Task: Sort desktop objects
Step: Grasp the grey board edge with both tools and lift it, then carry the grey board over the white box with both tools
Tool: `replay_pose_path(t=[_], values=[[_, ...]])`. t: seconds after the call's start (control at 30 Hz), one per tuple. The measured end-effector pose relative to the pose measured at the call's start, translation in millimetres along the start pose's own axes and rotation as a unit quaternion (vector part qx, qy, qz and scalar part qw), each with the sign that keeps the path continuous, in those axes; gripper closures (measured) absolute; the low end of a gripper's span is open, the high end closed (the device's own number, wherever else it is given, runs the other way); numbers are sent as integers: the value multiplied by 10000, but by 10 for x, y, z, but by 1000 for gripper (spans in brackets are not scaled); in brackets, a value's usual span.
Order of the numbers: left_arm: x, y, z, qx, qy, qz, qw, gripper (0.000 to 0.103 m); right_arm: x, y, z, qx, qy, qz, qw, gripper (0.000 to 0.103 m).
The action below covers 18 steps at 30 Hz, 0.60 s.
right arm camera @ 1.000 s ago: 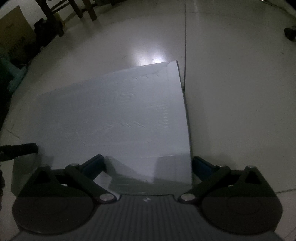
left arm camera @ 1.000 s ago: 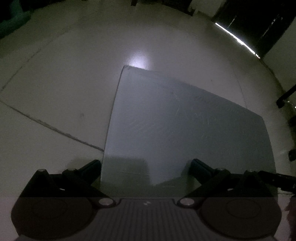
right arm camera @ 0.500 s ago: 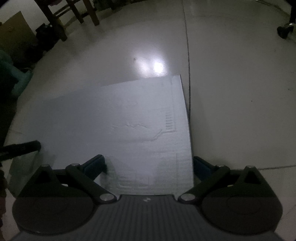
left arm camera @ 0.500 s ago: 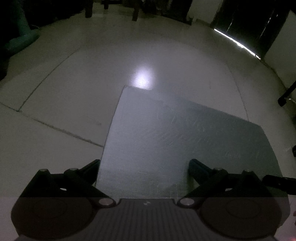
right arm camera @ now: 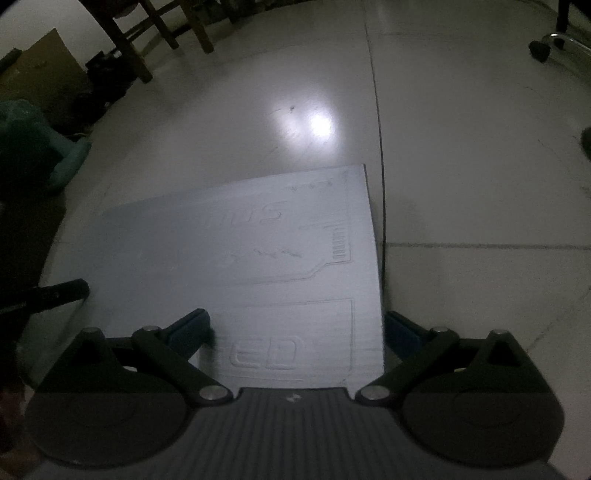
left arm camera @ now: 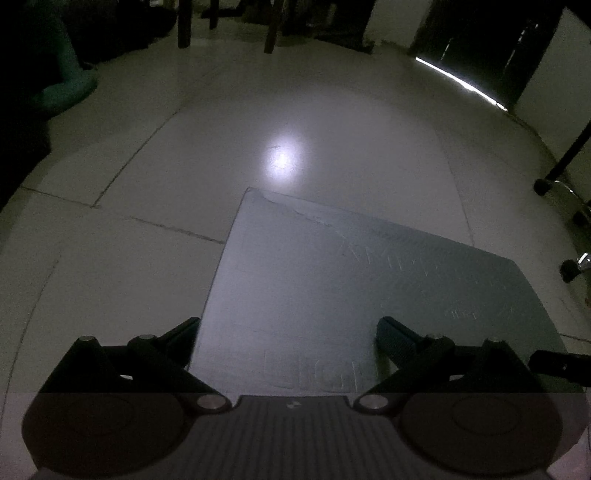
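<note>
Pale grey-blue embossed board (right arm camera: 258,258), glossy off-white floor tiles (left arm camera: 184,147), black fingers (right arm camera: 188,328)

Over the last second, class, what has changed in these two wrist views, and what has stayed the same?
Both views tilted up: chair legs and more floor came into sight, and the pale board sits lower in frame. Unchanged: left gripper and right gripper stay open, straddling the board's edges.

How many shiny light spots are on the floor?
2 in the right wrist view: a fainter spot and a brighter spot beside it, just beyond the white board. The left wrist view shows them merged.
</note>
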State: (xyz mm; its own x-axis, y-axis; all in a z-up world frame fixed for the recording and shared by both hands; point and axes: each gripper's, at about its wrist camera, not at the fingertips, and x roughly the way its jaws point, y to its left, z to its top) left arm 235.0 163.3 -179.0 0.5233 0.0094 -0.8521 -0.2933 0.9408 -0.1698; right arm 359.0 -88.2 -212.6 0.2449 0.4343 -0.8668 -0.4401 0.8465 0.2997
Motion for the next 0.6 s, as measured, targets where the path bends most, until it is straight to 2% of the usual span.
replay_pose_path(t=[0.13,0.27,0.47,0.6], values=[[-161,-37,-106,26,-48,-19,10000,5,-186,120,-206,-7,-66,-19,10000,2],[-199,-196,-34,13,-104,-52,9999,5,-386,260,-369,43,-207,-48,9998,2],[-724,-130,-214,47,-337,-42,9994,5,-739,511,-586,101,-332,23,9994,2],[-1186,-118,-349,141,-569,-91,9982,5,-1165,639,-777,113,-544,70,9984,2]])
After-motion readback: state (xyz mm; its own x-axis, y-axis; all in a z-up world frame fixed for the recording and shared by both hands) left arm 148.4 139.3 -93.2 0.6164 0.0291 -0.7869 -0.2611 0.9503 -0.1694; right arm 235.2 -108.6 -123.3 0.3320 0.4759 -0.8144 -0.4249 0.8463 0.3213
